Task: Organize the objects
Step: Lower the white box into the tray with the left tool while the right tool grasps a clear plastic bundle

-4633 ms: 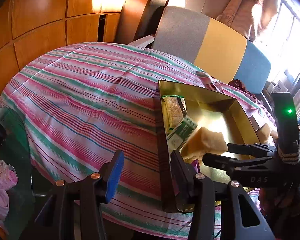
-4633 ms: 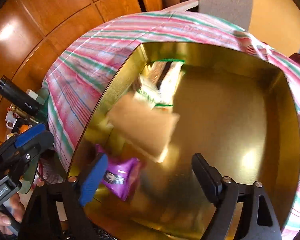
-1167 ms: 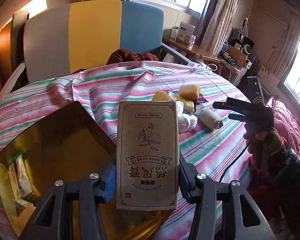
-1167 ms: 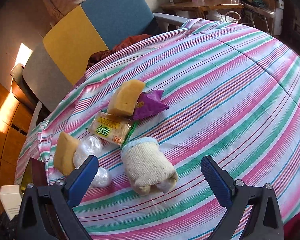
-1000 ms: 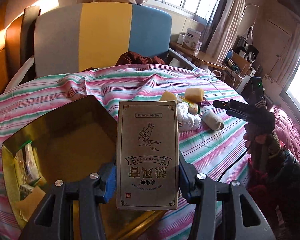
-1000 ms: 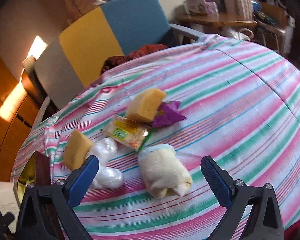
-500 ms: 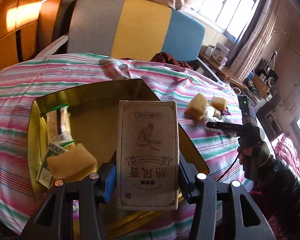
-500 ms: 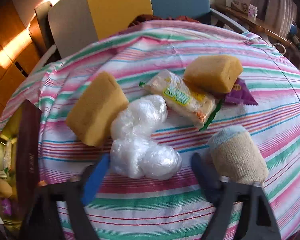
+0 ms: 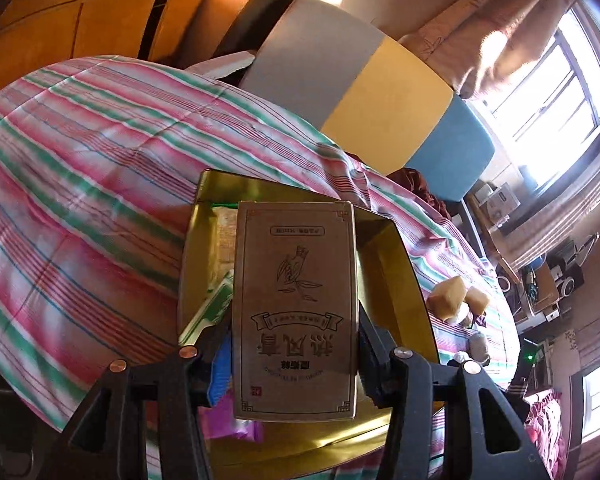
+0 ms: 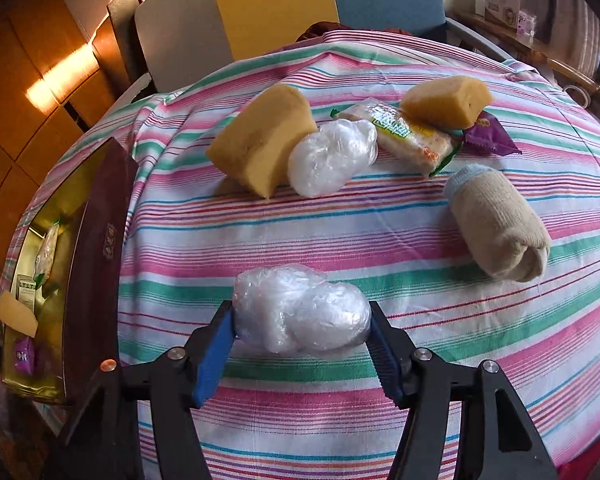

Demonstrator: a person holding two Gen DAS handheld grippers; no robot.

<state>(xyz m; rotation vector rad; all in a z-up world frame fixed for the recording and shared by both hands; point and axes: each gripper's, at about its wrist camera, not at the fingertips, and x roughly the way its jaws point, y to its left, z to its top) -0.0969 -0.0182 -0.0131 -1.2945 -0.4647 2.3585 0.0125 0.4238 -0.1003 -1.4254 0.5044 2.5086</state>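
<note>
Left gripper (image 9: 296, 350) clamps a flat tea box (image 9: 296, 312) by its long edges, long axis pointing forward, print upside-down, poised over the open gold tin (image 9: 396, 264), presumably for stowing beside the snack packets there. Right gripper (image 10: 302, 338) pinches a clear plastic-wrapped bundle (image 10: 302, 314), long axis spanning the jaws, above the striped tablecloth (image 10: 340, 224). Sponges (image 10: 260, 140), biscuit pack (image 10: 400, 136) and rolled sock (image 10: 496, 224) lie beyond.
</note>
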